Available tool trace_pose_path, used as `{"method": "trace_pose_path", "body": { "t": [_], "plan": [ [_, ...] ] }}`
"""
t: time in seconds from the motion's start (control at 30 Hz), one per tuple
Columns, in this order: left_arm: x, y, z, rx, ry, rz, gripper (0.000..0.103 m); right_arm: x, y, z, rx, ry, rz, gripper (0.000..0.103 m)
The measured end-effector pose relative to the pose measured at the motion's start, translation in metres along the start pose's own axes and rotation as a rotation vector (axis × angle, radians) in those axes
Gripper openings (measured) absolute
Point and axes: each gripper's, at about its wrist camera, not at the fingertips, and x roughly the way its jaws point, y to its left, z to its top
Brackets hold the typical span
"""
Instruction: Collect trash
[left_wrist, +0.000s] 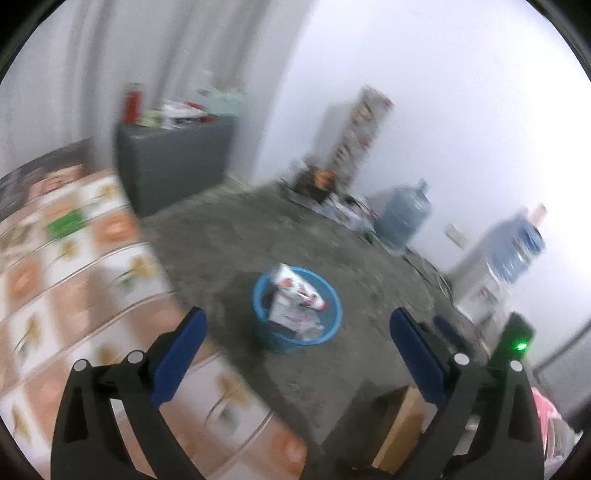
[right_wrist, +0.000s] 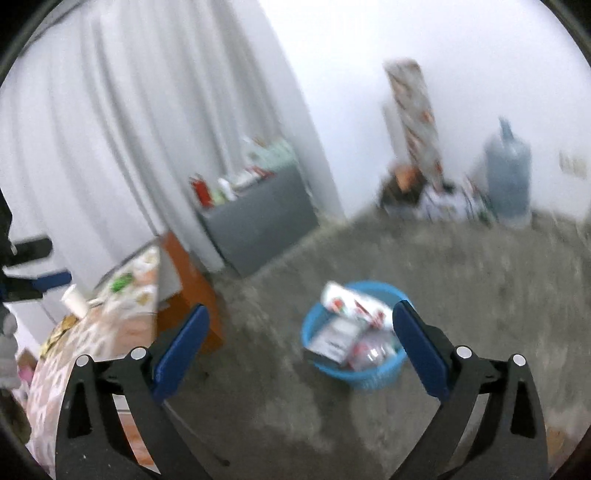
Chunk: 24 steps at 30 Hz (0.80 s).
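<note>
Both views are smeared by blur, yet the main things read clearly enough. The left gripper (left_wrist: 297, 328) has its blue-padded jaws spread wide with nothing between them, and the right gripper (right_wrist: 301, 326) stands the same way, wide and empty. On the grey concrete floor (left_wrist: 229, 240) sits a round blue plastic basket (left_wrist: 332, 332) with slatted walls, and it already holds a heap of trash: a white printed carton with red markings (left_wrist: 299, 286) leaning upright against the far rim, and beneath it a flatter white and dark box (right_wrist: 334, 341) among crumpled wrappers. To the left, a table covered in a floral patterned cloth (left_wrist: 74, 280) carries a small green object (left_wrist: 64, 223) and, in the right wrist view, what looks like a white paper cup (right_wrist: 75, 301) lying near its edge; these appear to be the pieces not yet gathered, though blur makes that uncertain. Such litter is probably light and thin-walled, so it would crush or buckle under a hard squeeze; a gentle pinch across the cup's body or along a carton's narrow edge seems best. The glossy cartons may slip, so a hold near the middle looks safer than a corner. The basket itself looks light and stiff, best taken by its rim.
</note>
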Motion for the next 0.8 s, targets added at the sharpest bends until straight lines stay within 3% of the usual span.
{"method": "trace_pose_path", "body": {
  "t": [0.17,0.33,0.43,0.6,0.67,0.8],
  "plan": [
    [-0.081,0.023,-0.049,-0.076,-0.12,0.173,0.097,-0.041,0.064,0.02,-0.13,-0.097,0.123,0.095],
    [-0.127,0.032,-0.093,-0.064,-0.123,0.325,0.097,-0.074,0.118,0.006,-0.228,-0.112,0.186,0.095],
    [-0.143,0.033,-0.125,-0.111,-0.158,0.422,0.097,-0.075,0.15,-0.016,-0.329,0.004,0.157,0.095],
    [-0.137,0.039,-0.166,-0.18,-0.087,0.674,0.097,-0.055,0.181,-0.059,-0.378,0.276,0.107,0.095],
    [-0.138,0.044,-0.177,-0.21,-0.072,0.698,0.097,-0.051,0.185,-0.074,-0.366,0.355,0.108,0.095],
    [-0.149,0.048,-0.199,-0.258,-0.091,0.729,0.097,-0.059,0.196,-0.096,-0.408,0.407,0.071,0.095]
  ]
}}
